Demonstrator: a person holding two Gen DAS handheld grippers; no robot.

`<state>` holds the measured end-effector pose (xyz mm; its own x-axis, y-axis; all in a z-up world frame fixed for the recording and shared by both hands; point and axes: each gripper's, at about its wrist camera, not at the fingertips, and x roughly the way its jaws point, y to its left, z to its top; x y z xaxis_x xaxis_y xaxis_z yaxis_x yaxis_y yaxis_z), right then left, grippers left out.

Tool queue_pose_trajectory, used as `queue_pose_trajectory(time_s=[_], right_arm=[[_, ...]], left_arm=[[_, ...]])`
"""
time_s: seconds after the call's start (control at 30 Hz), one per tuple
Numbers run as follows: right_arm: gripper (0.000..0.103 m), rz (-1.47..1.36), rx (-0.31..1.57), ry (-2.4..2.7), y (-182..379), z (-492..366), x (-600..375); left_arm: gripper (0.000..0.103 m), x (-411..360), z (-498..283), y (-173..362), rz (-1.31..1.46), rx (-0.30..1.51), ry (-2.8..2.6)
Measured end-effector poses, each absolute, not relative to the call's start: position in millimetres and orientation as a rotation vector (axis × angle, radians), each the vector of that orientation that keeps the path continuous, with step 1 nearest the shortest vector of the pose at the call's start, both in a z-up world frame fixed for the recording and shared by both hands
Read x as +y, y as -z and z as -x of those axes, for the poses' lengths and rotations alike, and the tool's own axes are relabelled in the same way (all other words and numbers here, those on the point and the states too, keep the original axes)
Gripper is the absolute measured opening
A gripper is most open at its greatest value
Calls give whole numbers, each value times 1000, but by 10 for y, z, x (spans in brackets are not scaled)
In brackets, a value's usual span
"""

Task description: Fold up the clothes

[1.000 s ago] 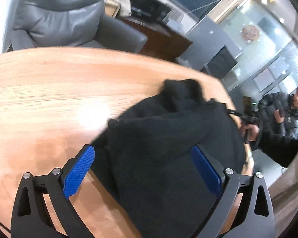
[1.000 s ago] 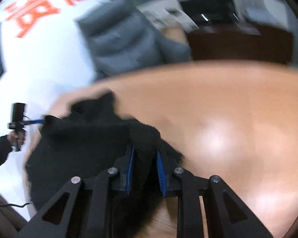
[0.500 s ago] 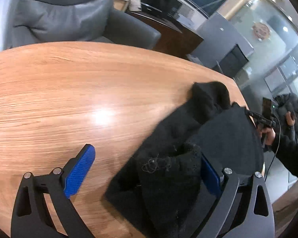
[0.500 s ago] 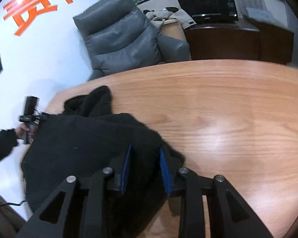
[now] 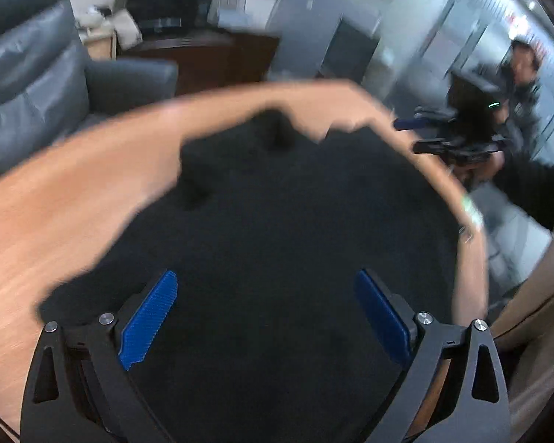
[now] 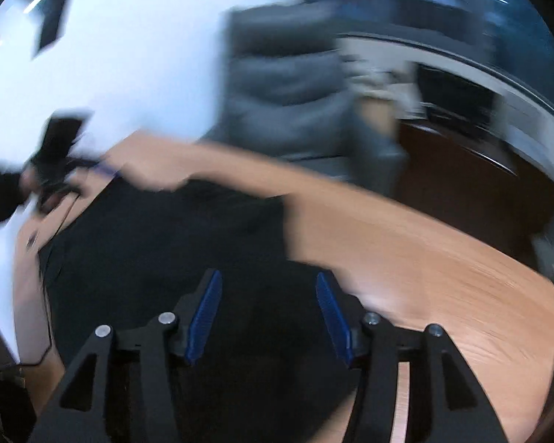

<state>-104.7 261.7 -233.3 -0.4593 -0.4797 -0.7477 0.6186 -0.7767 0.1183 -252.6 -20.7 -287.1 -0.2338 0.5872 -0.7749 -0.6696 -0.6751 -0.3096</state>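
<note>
A black garment (image 5: 288, 221) lies spread on the round wooden table (image 5: 74, 192). In the left wrist view my left gripper (image 5: 266, 313) is open, its blue pads wide apart above the near part of the cloth, holding nothing. In the right wrist view the same black garment (image 6: 158, 258) lies on the table's left part. My right gripper (image 6: 269, 313) is open over it, with cloth below the gap between the pads. Both views are motion-blurred.
A grey armchair (image 5: 37, 85) stands behind the table (image 6: 443, 265); it also shows in the right wrist view (image 6: 288, 85). A person holding a device (image 5: 461, 136) stands past the table's far right edge. A dark cabinet (image 5: 210, 59) is at the back.
My right gripper has opened and let go of the garment. The bunched cloth now lies spread flatter. Both grippers have moved quickly, blurring the views; the left stays open.
</note>
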Motion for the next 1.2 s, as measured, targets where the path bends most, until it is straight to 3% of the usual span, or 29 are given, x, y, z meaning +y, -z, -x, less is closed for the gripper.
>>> queue_pose_trajectory(time_s=[0.17, 0.2, 0.3, 0.4, 0.53, 0.67, 0.7, 0.87, 0.97, 1.07, 1.2], right_arm=[[55, -1154, 259, 2187, 3083, 929, 2476], [56, -1168, 232, 2200, 3078, 950, 2565], [68, -1204, 411, 2284, 2951, 941, 2628], [68, -1118, 468, 2173, 2668, 805, 2321], [95, -895, 510, 1988, 2534, 532, 1664], [95, -1063, 658, 1844, 3132, 600, 1415], [95, -1061, 624, 1843, 3204, 610, 1516], [96, -1135, 606, 1937, 3144, 634, 2151], [96, -1226, 554, 2029, 3030, 551, 2523], [96, -1293, 388, 2183, 2804, 337, 2959], [98, -1421, -180, 2296, 2851, -94, 3759]], left_arm=[[90, -176, 2429, 3163, 1167, 305, -1948], [90, -167, 2402, 3150, 1168, 343, -1943], [90, -55, 2293, 2975, 1168, 409, -1934], [95, 189, 2005, 2777, 1045, 440, -1873], [95, 614, 1646, 2956, 1032, 568, -1734], [97, 525, 1610, 3064, 1029, 560, -1753], [98, 503, 1600, 3092, 1028, 558, -1757], [99, 316, 1515, 3114, 1012, 557, -1795], [102, 443, 1508, 3171, 1016, 570, -1811], [103, 599, 1534, 3227, 1022, 585, -1826], [103, 859, 1515, 3241, 1006, 565, -1827]])
